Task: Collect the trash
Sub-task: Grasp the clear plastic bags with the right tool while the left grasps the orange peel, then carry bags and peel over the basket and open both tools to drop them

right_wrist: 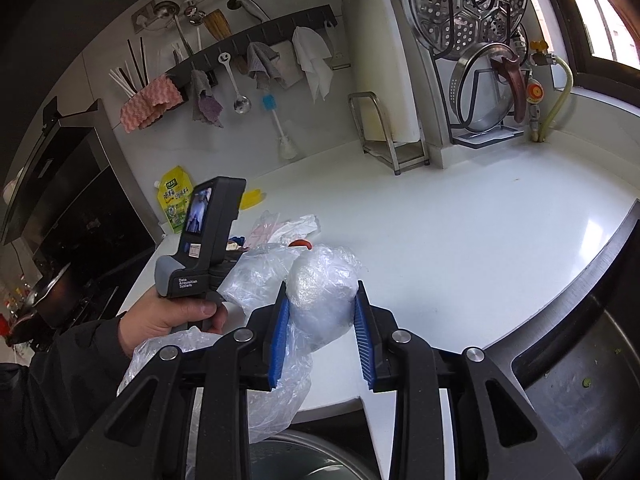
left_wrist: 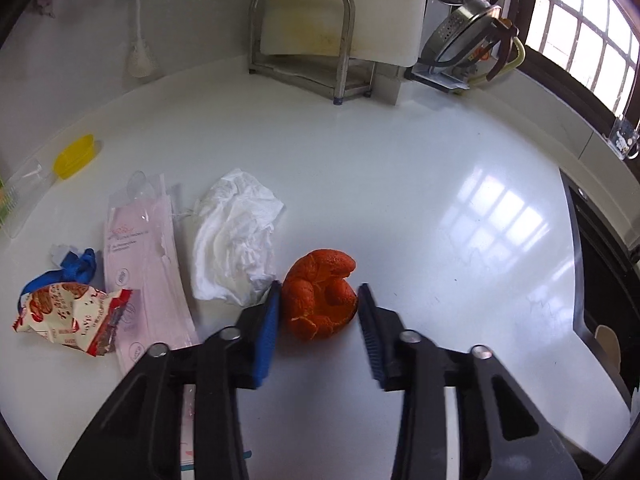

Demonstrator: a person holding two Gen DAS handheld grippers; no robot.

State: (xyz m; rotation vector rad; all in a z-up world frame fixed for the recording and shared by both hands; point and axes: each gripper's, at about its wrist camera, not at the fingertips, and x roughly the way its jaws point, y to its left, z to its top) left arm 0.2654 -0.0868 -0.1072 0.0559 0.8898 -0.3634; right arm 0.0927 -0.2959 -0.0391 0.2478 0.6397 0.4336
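In the left wrist view an orange peel lies on the white counter, between the fingers of my left gripper. The jaws stand either side of it, the left pad touching, the right a little apart. To the left lie a crumpled white tissue, a pink plastic wrapper, a red snack wrapper and a blue scrap. My right gripper is shut on a clear plastic bag held above the counter edge. The left gripper's body and hand show at its left.
A steel rack with a cutting board stands at the back wall. A yellow lid lies far left. A pot-lid stand is at the back right. A sink borders the counter on the right, a pot sits below.
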